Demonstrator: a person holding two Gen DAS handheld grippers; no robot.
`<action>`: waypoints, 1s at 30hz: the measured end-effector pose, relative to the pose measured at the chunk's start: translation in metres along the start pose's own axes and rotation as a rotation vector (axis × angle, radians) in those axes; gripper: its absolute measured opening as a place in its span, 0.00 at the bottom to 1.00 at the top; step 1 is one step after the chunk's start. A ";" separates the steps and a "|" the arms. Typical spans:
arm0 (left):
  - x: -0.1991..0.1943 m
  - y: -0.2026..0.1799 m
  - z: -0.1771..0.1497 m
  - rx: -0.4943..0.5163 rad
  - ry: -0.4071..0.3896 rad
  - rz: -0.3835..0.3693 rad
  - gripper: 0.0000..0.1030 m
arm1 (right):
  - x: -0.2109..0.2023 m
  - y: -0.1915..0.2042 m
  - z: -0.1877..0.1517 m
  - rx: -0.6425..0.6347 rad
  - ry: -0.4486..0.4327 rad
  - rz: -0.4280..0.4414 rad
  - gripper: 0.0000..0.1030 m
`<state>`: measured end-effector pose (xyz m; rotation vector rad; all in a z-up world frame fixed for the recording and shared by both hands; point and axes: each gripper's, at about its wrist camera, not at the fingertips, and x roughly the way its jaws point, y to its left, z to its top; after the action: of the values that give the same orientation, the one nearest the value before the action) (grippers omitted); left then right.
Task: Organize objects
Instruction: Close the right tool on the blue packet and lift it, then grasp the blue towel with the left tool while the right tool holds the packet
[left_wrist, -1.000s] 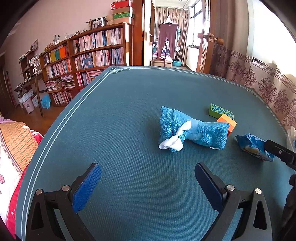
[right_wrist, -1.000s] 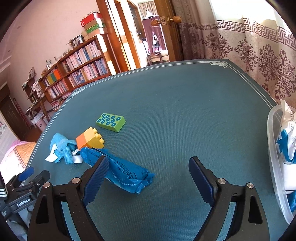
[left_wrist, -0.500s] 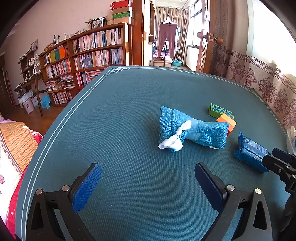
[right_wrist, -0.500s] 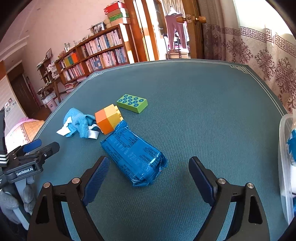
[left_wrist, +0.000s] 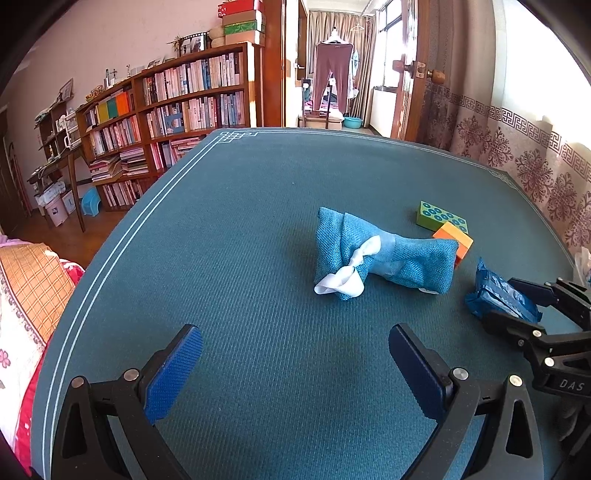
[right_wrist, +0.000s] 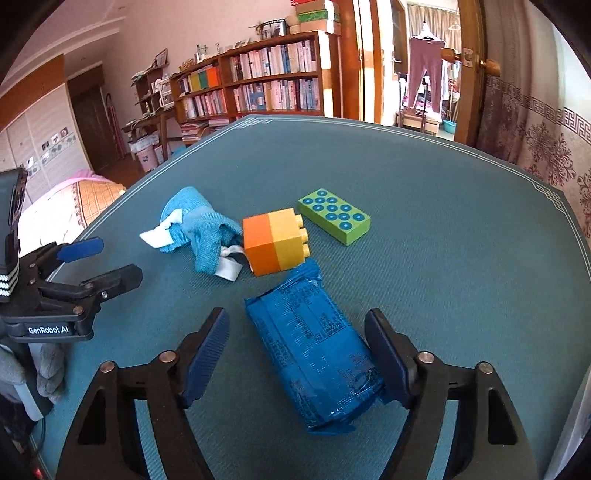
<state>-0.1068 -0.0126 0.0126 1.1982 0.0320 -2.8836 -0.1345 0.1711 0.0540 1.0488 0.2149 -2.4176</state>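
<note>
A blue foil packet (right_wrist: 317, 354) lies on the teal table between the open jaws of my right gripper (right_wrist: 297, 343), which straddles it without closing. The packet (left_wrist: 498, 295) and the right gripper (left_wrist: 524, 306) also show at the right of the left wrist view. An orange and yellow brick (right_wrist: 275, 245) touches the packet's far end. A green studded brick (right_wrist: 334, 216) lies behind it. A blue cloth bundle with white ribbon (left_wrist: 376, 256) lies ahead of my open, empty left gripper (left_wrist: 295, 358).
The table (left_wrist: 240, 221) has a white border line near its left edge. A bed with patterned covers (left_wrist: 26, 280) stands left of it. Bookshelves (left_wrist: 177, 110) and a doorway are behind. A patterned curtain (left_wrist: 535, 166) hangs on the right.
My right gripper has turned left and moved in over the blue packet, which now lies between its jaws. The left gripper has stayed still.
</note>
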 end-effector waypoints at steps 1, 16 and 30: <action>0.001 0.000 0.000 0.001 0.005 -0.002 1.00 | 0.001 0.002 -0.002 -0.007 0.012 0.004 0.58; 0.006 -0.024 0.018 0.226 -0.007 0.063 1.00 | -0.026 0.008 -0.035 0.050 0.013 -0.062 0.41; 0.037 -0.076 0.039 0.581 -0.092 0.149 1.00 | -0.027 -0.001 -0.034 0.105 0.003 -0.019 0.41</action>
<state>-0.1623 0.0617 0.0150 1.0522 -0.9083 -2.8899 -0.0973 0.1930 0.0500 1.1005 0.0998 -2.4674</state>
